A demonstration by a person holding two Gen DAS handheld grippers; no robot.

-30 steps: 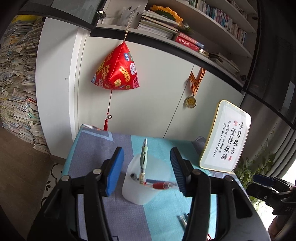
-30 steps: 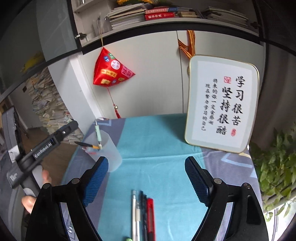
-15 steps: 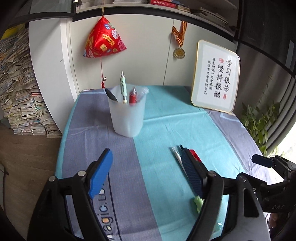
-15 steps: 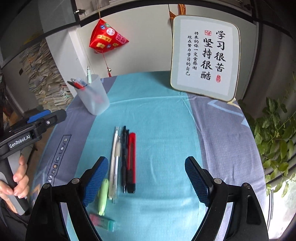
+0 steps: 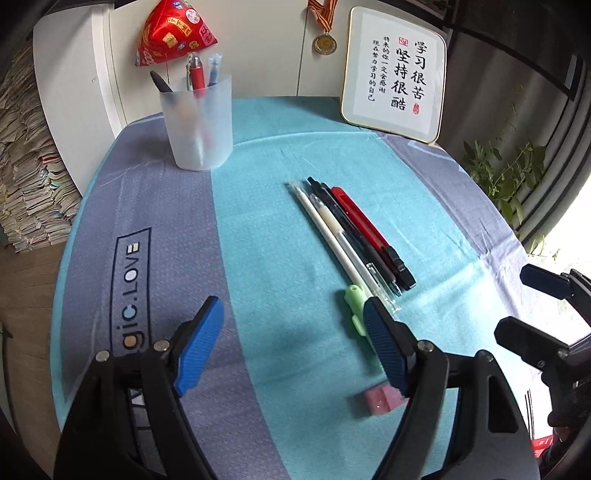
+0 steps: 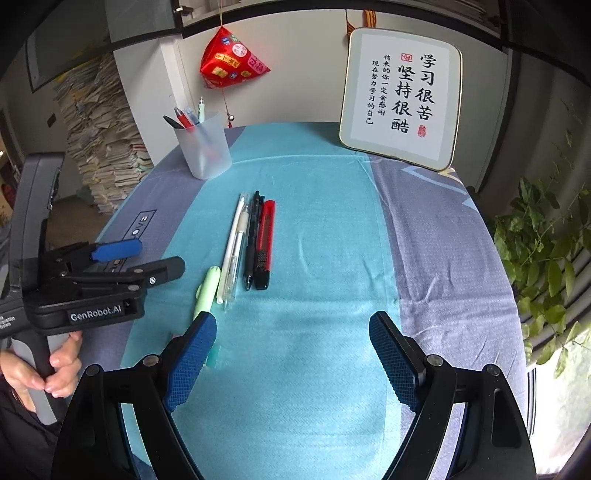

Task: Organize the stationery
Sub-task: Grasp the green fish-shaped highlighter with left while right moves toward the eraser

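Your left hand-held gripper [image 5: 293,343] hangs over the near part of the table [image 5: 147,192] with its blue pads wide apart and nothing between them; only the teal and grey cloth [image 5: 258,258] shows in the gap. Your right hand-held gripper [image 6: 293,356] is just as wide apart and empty, angled down over bare cloth.

Closest to you, a small pink block, which looks like an eraser [image 5: 380,400], lies just under the right-side pad of the left hand-held gripper, partly hidden by it. Just past that pad lies a pale green pen [image 5: 352,302]; in the right wrist view the same pen runs up from behind the left-side pad of the right hand-held gripper. Something pale teal beside that pad is too hidden to name.

Farther out, beyond both grippers and touching neither, four items lie side by side, touching, in a neat row: a white pen [image 5: 325,229], a clear pen [image 5: 349,243], a black pen [image 5: 354,229] and a red utility knife [image 5: 364,225].

Well beyond them, on the far left of the table, a frosted plastic cup [image 5: 197,122] stands upright with several pens in it. A framed calligraphy sign [image 5: 395,68] leans at the far right edge, and a red hanging ornament [image 5: 173,33] shows behind the cup.
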